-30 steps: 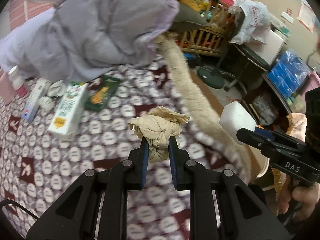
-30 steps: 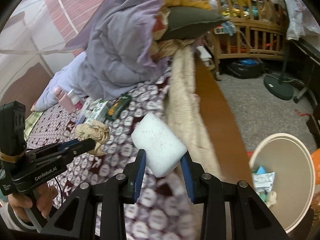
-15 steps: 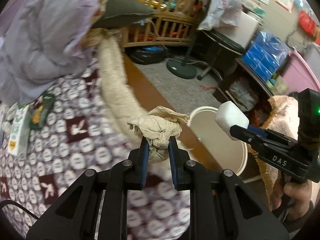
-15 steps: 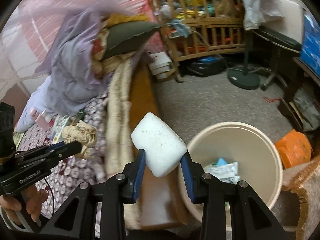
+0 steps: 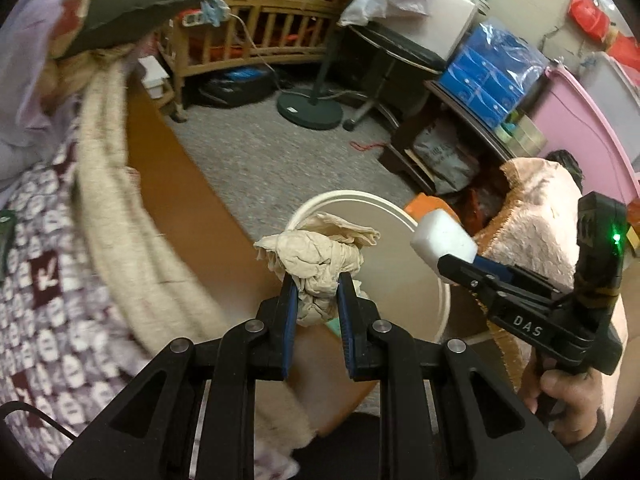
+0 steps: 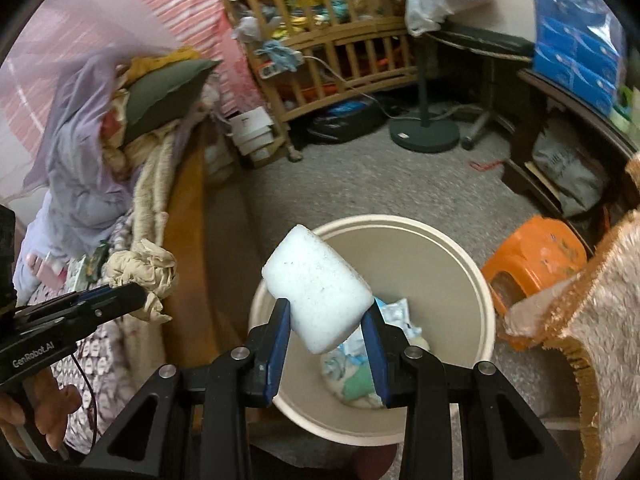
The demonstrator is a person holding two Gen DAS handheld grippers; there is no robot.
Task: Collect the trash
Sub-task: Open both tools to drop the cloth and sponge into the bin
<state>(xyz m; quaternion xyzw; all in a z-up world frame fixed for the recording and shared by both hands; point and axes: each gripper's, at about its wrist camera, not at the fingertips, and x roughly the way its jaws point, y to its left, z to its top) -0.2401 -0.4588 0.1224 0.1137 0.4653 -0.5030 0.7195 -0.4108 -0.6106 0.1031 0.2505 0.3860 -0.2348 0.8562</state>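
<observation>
My left gripper [image 5: 316, 284] is shut on a crumpled beige paper wad [image 5: 320, 256], held at the near rim of the cream trash bin [image 5: 400, 216]. It also shows in the right wrist view [image 6: 140, 268], over the bed edge left of the bin. My right gripper [image 6: 326, 320] is shut on a white foam block [image 6: 316, 292] and holds it above the open cream bin [image 6: 452, 276], which has wrappers [image 6: 360, 368] at its bottom. The foam block [image 5: 442, 238] shows in the left wrist view above the bin's right side.
A bed with a patterned cover [image 5: 52, 300] and cream blanket [image 5: 116, 216] lies left, with a brown wooden side [image 5: 188, 208]. An orange stool [image 6: 536, 256] and a fuzzy pink cloth [image 6: 592, 320] stand right of the bin. A fan base [image 6: 424, 134], crib [image 6: 340, 40] and shelves stand behind.
Both grippers have swung right, away from the bed toward the bin. The foam block now hangs over the bin opening; the paper wad has reached the bin's rim.
</observation>
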